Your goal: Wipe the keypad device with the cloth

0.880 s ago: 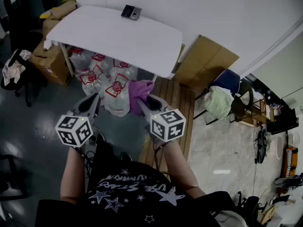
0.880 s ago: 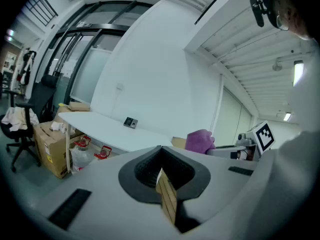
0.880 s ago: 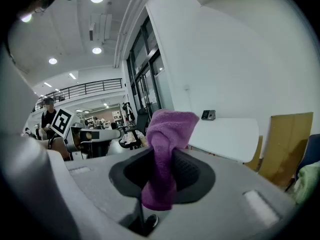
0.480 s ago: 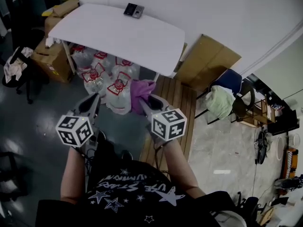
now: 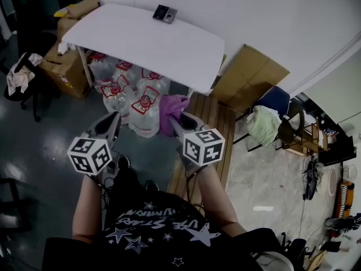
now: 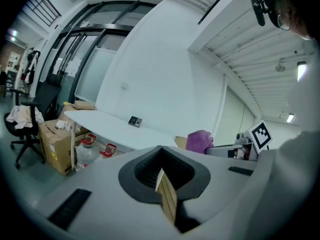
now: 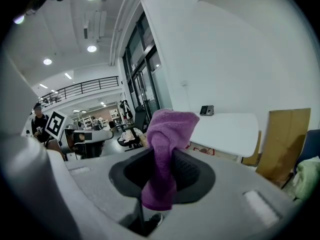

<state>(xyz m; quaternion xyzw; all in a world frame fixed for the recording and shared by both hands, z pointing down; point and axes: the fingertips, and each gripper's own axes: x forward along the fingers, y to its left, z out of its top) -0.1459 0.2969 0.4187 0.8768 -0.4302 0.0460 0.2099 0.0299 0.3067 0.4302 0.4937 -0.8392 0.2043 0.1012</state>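
The dark keypad device [image 5: 164,13] lies near the far edge of a white table [image 5: 135,44], also seen small as the keypad device [image 6: 134,121] and the keypad device [image 7: 207,110] from the grippers. A purple cloth [image 5: 172,110] hangs from my right gripper [image 5: 179,123], whose jaws are shut on it; the cloth [image 7: 165,149] stands up between them. My left gripper [image 5: 107,124] is shut with nothing in it, its jaws [image 6: 162,184] pressed together. Both grippers are held well short of the table, above the floor.
Several large water jugs [image 5: 127,92] stand under the table. Cardboard boxes [image 5: 62,66] sit at its left, a cardboard sheet [image 5: 251,75] leans on the wall at right. A wooden pallet [image 5: 206,123] lies ahead. A chair with cloth [image 5: 265,123] is at right, an office chair [image 5: 20,81] at left.
The view has shifted slightly forward and right toward the table; both grippers keep their pose and the cloth stays in the right gripper.
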